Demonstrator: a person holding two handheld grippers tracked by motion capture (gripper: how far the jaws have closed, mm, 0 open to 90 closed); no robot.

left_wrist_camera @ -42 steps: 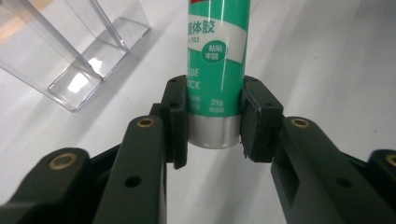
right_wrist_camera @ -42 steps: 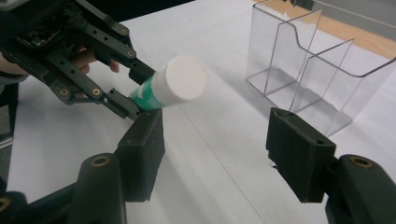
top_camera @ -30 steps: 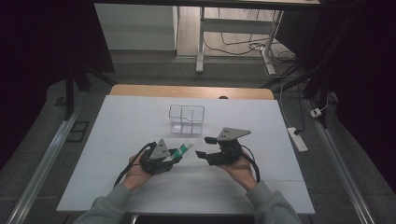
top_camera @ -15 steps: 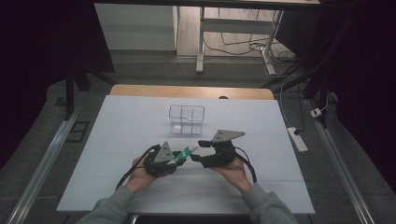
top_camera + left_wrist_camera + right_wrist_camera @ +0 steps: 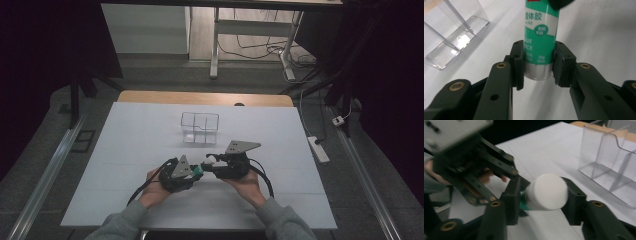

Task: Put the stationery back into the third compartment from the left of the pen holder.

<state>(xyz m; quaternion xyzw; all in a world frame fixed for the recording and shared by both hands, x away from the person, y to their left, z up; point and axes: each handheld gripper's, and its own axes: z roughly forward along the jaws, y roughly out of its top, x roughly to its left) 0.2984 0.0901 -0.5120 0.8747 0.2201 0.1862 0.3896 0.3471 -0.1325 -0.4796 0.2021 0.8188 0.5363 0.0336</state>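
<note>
Gripping item one, a green-and-white glue stick (image 5: 540, 37), my left tongs (image 5: 539, 65) are clamped on its lower body just above the silver base band, one pad on each side; printed characters and the words "GLUE STICK" run along the label. In the high view the same stick (image 5: 198, 171) lies roughly level between my two tools at the near centre of the worktop (image 5: 130, 145), held just above the white surface.

Item two, my right tongs (image 5: 543, 200), face the stick's white cap (image 5: 547, 191) end-on. Their jaws have just been closing, with the cap between them; both pads sit against its sides, so I log them as gripping the cap. In the high view the right tongs (image 5: 209, 161) sit at 3 o'clock of the stick, and the left tongs (image 5: 192, 175) at its 9 o'clock, with a hand behind each.

Item three, a clear plastic organiser (image 5: 200, 127) with compartments, stands at 12 o'clock of the stick, apart from both tools. It appears at upper left in the left gripper view (image 5: 451, 32) and at upper right in the right gripper view (image 5: 609, 157).

Item four, a grey three-cornered plate (image 5: 241, 146), rides on top of the right tool.
</note>
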